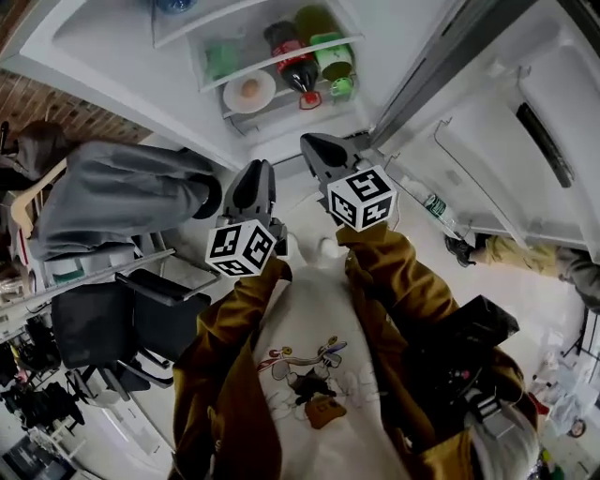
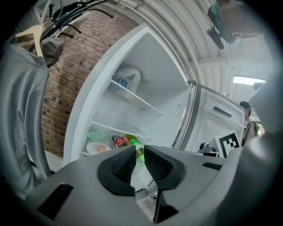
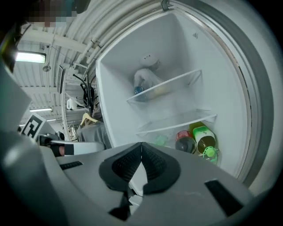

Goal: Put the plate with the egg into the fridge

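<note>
Head view: I see the fridge (image 1: pixel 394 56) open at the far side, its door (image 1: pixel 525 122) swung out to the right. The plate (image 1: pixel 249 91) lies flat, face up, on the lower shelf (image 1: pixel 281 94), at that shelf's left end. It is round, so it has no long axis to report. The egg (image 1: pixel 249 89) sits at about its middle. The egg is too small here for me to tell which way its long axis runs. Just right of the plate are a red-labelled bottle (image 1: pixel 292 58) and a green bottle (image 1: pixel 328 52), caps turned toward me.

Both grippers are near me, in front of the fridge and well apart from the plate. The left gripper (image 1: pixel 255 169) has its jaws parted by a narrow gap, with nothing between them. The right gripper (image 1: pixel 309 142) has its jaw tips pressed together, also on nothing.

Left gripper view shows the plate and egg small at lower left, partly fogged by glare. Right gripper view does not show them at all; only the two bottles appear there. On the upper shelf, a blue-capped item (image 1: pixel 173 5) is cut off by the head view's top edge. A grey garment (image 1: pixel 122 192) hangs at left, against a brick wall (image 1: pixel 56 108).
</note>
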The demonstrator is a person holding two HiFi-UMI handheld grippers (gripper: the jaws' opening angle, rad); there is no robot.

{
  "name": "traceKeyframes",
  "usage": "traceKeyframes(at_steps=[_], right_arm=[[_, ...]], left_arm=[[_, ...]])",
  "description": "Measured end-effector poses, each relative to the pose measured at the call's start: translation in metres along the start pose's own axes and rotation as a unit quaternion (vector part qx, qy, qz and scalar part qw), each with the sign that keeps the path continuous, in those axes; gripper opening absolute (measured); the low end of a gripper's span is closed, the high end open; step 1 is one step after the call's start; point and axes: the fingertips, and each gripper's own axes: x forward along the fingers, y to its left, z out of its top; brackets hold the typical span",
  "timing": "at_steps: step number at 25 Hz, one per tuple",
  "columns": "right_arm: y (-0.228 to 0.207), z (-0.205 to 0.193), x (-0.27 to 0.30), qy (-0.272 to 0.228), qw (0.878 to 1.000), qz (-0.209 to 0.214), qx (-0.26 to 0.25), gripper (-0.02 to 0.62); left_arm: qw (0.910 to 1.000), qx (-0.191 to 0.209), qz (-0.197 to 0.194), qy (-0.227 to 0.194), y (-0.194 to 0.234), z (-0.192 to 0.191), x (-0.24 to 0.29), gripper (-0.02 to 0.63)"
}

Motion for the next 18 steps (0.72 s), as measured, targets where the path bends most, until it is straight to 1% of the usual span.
traceKeyframes(at_steps=[5, 10, 13, 15, 18], right_arm=[[0.02, 0.001, -0.026, -0.003, 1.0, 0.006, -0.01, 0.006], [0.036, 0.0, -0.042, -0.004, 1.0, 0.01, -0.013, 0.005], [0.041, 0.002, -0.055, -0.008, 1.0, 0.01, -0.018, 0.005], [0.042, 0.001, -0.066, -0.01, 1.0, 0.006, -0.02, 0.006], [0.046, -0.001, -0.08, -0.012, 1.0, 0.001, -0.023, 0.006]], left_arm=[[0.9999, -0.009, 0.002, 0.005, 0.001, -0.005, -0.023, 0.066], [1.0, -0.007, -0.001, -0.003, -0.005, -0.004, -0.041, 0.066], [1.0, 0.006, 0.001, -0.003, -0.014, -0.006, -0.05, 0.039], [0.9999, 0.01, -0.006, 0.002, -0.021, -0.01, -0.057, 0.008], [0.9996, 0.016, -0.021, 0.012, -0.03, -0.015, -0.066, 0.008]])
